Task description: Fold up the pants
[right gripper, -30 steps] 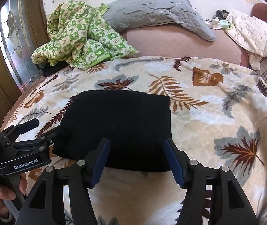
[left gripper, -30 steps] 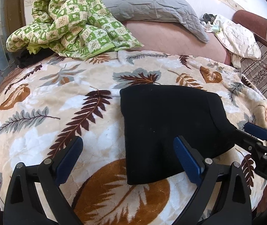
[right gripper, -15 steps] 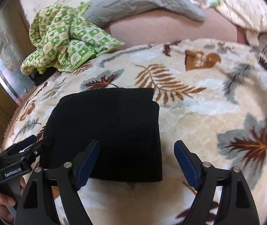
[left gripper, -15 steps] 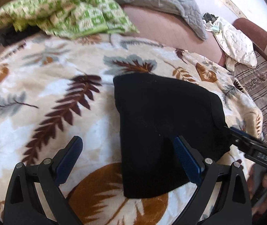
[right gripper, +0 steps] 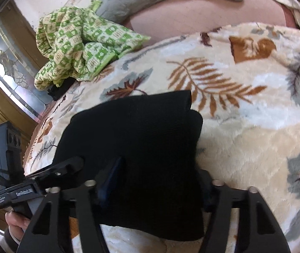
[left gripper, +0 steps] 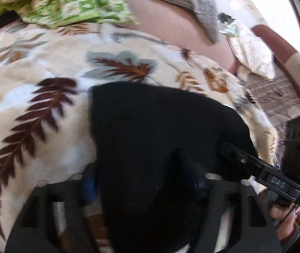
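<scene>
The black pants (left gripper: 150, 130) lie folded into a thick rectangle on the leaf-patterned blanket (left gripper: 34, 97). They also show in the right wrist view (right gripper: 133, 135). My left gripper (left gripper: 143, 181) has its jaws wide apart around the near edge of the pants, the fabric filling the gap. My right gripper (right gripper: 154, 181) likewise straddles the near right part of the pants with jaws open. Each gripper shows in the other's view: the right one (left gripper: 261, 166) at the pants' right edge, the left one (right gripper: 51, 175) at the left edge.
A green checked quilt (right gripper: 76, 44) is bunched at the far left of the bed. A grey pillow (left gripper: 181, 2) lies behind it on a pink sheet. A cream cloth (left gripper: 251, 50) lies at the far right. A glass-panelled door (right gripper: 8, 69) stands left.
Both grippers have moved forward and down onto the folded pants. Their open jaws now straddle the near edge of the pants, which fill more of both views.
</scene>
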### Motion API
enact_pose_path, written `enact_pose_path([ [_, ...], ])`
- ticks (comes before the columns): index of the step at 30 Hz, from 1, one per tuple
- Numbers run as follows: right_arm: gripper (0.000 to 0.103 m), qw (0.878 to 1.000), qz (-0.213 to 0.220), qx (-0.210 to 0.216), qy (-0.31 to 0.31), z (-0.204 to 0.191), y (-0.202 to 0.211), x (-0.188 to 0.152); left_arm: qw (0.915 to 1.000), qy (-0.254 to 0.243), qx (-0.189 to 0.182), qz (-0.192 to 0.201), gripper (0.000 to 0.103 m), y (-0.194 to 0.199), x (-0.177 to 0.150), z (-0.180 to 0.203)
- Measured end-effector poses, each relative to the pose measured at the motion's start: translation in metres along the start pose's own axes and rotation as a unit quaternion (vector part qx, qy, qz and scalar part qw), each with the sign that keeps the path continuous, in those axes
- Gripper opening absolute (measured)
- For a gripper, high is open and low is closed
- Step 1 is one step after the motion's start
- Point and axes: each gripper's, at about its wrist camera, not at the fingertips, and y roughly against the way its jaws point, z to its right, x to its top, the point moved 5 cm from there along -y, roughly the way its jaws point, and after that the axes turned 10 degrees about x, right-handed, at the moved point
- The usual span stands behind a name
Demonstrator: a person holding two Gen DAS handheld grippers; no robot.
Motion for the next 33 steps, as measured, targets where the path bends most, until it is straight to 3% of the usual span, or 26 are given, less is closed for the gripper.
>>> enact_pose_path([
  [3,0.040,1.000,0.015,0.002,0.002,-0.002,0.008,0.007,0.9997,-0.019,0.006,0.016,0.044,0.007,0.010,0.008],
  [5,0.038,1.000,0.026,0.002,0.001,-0.003,0.013,0.013,0.9994,-0.025,-0.002,0.023,0.038,0.012,0.021,0.011],
  [9,0.038,0.999,0.044,-0.005,-0.004,-0.001,0.018,0.023,0.9987,-0.044,0.009,0.023,0.038,0.005,0.030,0.018],
  [10,0.038,0.999,0.047,-0.007,-0.012,0.002,0.018,0.025,0.9985,-0.048,0.018,0.020,0.040,0.000,0.029,0.019],
  [12,0.040,0.999,0.039,-0.019,-0.017,0.007,0.013,0.025,0.9982,-0.045,0.035,0.016,0.056,-0.008,0.027,0.015],
  [13,0.048,0.999,0.033,-0.029,-0.020,0.011,0.009,0.024,0.9984,-0.040,0.036,0.015,0.070,-0.008,0.026,0.012],
  [15,0.055,0.998,0.035,-0.057,-0.020,0.017,0.010,0.022,0.9980,-0.025,0.055,0.016,0.087,-0.007,0.026,0.002],
  [16,0.060,0.996,0.044,-0.073,-0.013,0.018,0.015,0.023,0.9979,-0.018,0.060,0.017,0.087,-0.006,0.026,-0.003],
  [19,0.060,0.991,0.071,-0.109,0.013,0.012,0.035,0.028,0.9971,0.005,0.075,0.014,0.087,-0.003,0.024,-0.016],
  [21,0.052,0.990,0.082,-0.105,0.038,0.001,0.045,0.033,0.9964,0.007,0.082,0.021,0.087,0.000,0.023,-0.015],
  [22,0.040,0.991,0.079,-0.095,0.058,-0.010,0.046,0.034,0.9956,0.001,0.091,0.024,0.087,0.000,0.023,-0.013],
  [25,0.026,0.987,0.049,-0.090,0.122,-0.037,0.034,0.032,0.9921,-0.026,0.116,0.038,0.087,0.000,0.021,-0.005],
  [29,0.022,0.983,0.006,-0.118,0.143,-0.037,0.009,0.019,0.9895,-0.049,0.128,0.047,0.087,0.001,0.020,0.001],
  [33,0.022,0.987,0.005,-0.108,0.120,-0.023,0.002,0.007,0.9884,-0.051,0.134,0.051,0.087,0.002,0.021,0.002],
])
